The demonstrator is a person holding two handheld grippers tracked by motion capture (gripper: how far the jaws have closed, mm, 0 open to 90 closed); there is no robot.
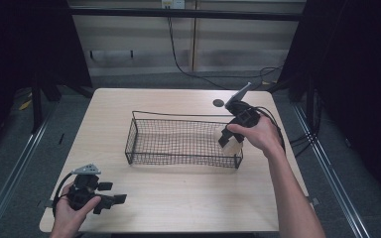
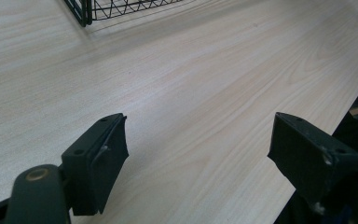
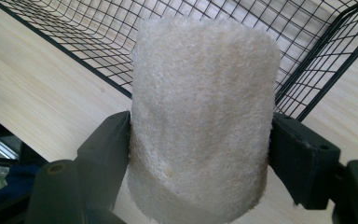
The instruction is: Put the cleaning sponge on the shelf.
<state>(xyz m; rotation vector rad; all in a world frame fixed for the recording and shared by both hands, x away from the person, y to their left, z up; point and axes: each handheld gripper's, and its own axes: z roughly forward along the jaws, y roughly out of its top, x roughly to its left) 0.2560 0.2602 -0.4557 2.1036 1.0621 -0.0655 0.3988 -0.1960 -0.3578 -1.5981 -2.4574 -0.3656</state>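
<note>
A black wire basket (image 1: 144,153) stands in the middle of the wooden table. My right gripper (image 1: 228,141) hangs over the basket's right end, shut on a cream, fuzzy loofah-like cylinder (image 3: 200,121); the cylinder (image 1: 233,146) shows pale below the jaws. In the right gripper view both jaws press the cylinder's sides, with the basket's mesh (image 3: 307,51) behind it. My left gripper (image 1: 114,201) rests low near the table's front left corner, open, nothing between its jaws (image 2: 196,158). The basket's corner (image 2: 86,11) lies far ahead of it.
A small dark round spot (image 1: 219,103) marks the table behind the basket. Bare wood (image 1: 188,193) stretches between the basket and the front edge. Cables (image 1: 292,139) trail off the table's right side. Dark curtains and metal rails flank the table.
</note>
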